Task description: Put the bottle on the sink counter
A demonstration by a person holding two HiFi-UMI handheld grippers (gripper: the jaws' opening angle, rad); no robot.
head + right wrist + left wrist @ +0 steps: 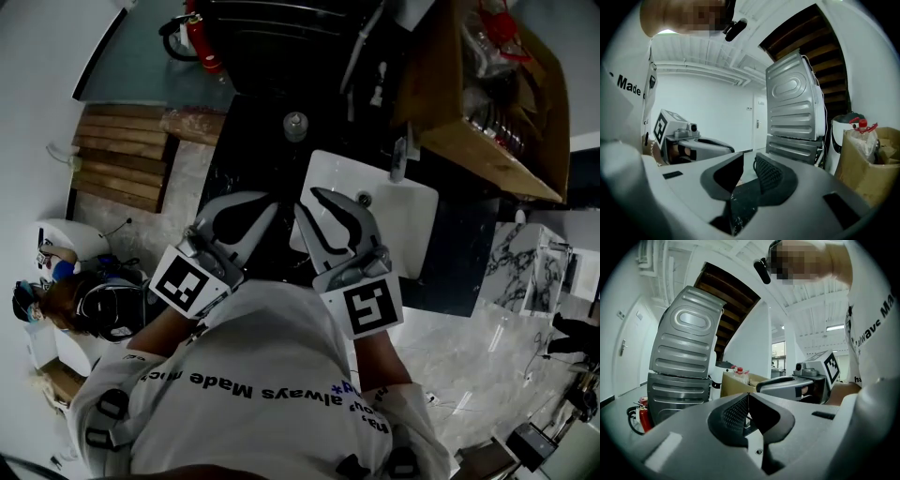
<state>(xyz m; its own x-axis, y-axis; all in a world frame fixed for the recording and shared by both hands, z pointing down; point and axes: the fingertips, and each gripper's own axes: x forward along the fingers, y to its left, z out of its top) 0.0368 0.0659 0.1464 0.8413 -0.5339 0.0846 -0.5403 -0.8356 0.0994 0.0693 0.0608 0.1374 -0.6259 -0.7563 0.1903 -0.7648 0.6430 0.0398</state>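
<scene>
Dim utility corner, viewed steeply from above. Closest in, left hand-held gripper [748, 400] pinched fully together, empty. Right hand-held gripper [749, 165] barely ajar, nothing between its pads. Both held at chest height over white rectangular basin [412, 211]. Beyond that, small clear plastic bottle [295, 125], seemingly upright on glossy black desk [244, 141], well apart from either gripper. Looks like job done! Best now: drawing back straight, avoiding any sweep toward that bottle. Farther off, open brown cardboard box [487, 155] at right, wooden slatted pallet [117, 155] and red fire extinguisher [202, 42] at left, ribbed grey metal panels [684, 348] behind.
</scene>
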